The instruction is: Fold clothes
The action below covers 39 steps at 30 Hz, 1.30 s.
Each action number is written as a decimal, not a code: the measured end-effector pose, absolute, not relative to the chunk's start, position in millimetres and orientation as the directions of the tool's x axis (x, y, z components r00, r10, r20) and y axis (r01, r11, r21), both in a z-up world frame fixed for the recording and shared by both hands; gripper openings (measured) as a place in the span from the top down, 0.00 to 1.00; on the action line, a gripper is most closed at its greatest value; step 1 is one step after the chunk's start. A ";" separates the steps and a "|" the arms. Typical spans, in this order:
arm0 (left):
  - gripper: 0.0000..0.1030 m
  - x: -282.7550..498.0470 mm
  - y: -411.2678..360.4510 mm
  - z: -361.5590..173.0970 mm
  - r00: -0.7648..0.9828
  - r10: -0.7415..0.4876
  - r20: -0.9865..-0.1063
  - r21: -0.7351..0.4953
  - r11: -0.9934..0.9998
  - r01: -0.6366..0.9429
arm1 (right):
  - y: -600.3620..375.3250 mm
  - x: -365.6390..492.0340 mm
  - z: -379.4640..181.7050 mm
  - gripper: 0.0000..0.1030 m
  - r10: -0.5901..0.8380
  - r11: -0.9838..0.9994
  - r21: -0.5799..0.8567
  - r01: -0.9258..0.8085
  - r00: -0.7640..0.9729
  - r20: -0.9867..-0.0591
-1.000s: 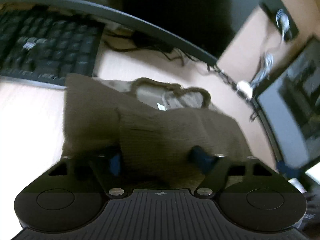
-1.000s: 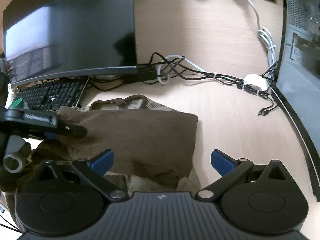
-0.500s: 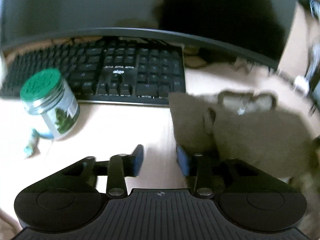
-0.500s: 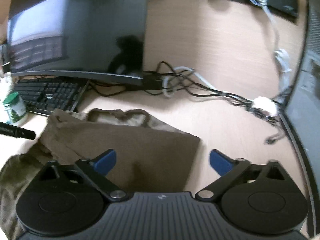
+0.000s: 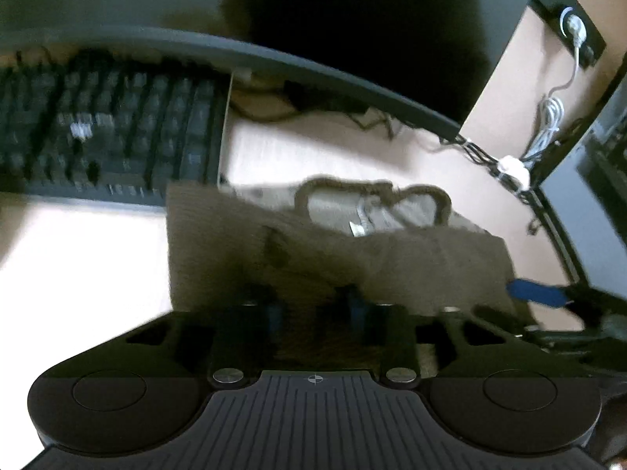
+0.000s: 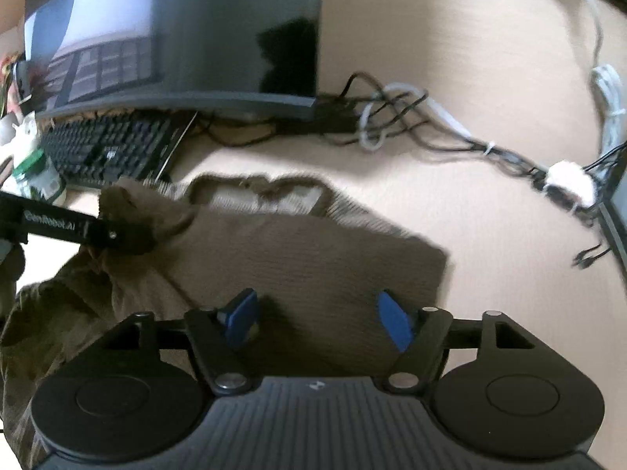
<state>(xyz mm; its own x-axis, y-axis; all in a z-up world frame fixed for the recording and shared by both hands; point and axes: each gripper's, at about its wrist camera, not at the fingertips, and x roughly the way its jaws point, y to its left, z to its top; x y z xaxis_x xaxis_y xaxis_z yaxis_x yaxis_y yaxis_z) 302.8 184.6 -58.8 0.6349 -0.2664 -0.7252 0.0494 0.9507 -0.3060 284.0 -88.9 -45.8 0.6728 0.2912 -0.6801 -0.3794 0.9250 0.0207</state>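
Desk [image 6: 490,78]: sweater [image 6: 313,250] between both jaws

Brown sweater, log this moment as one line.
task: fold clothes | left gripper: gripping brown sweater | right gripper: open over sweater | surface: desk

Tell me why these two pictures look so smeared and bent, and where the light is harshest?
Left wrist view: motion blur smears the keyboard and brown sweater; the desk at the left blows out white. Right wrist view: sharper, though the sweater's edges smear; the monitor mirrors a bright window. Both: the fisheye lens curves straight edges.
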 end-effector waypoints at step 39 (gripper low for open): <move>0.88 355.9 206.4 -59.1 0.583 -0.304 -0.754 -0.430 0.899 -0.087 | -123.6 386.8 -58.8 0.91 0.449 0.893 0.374 -0.252 0.576 -0.683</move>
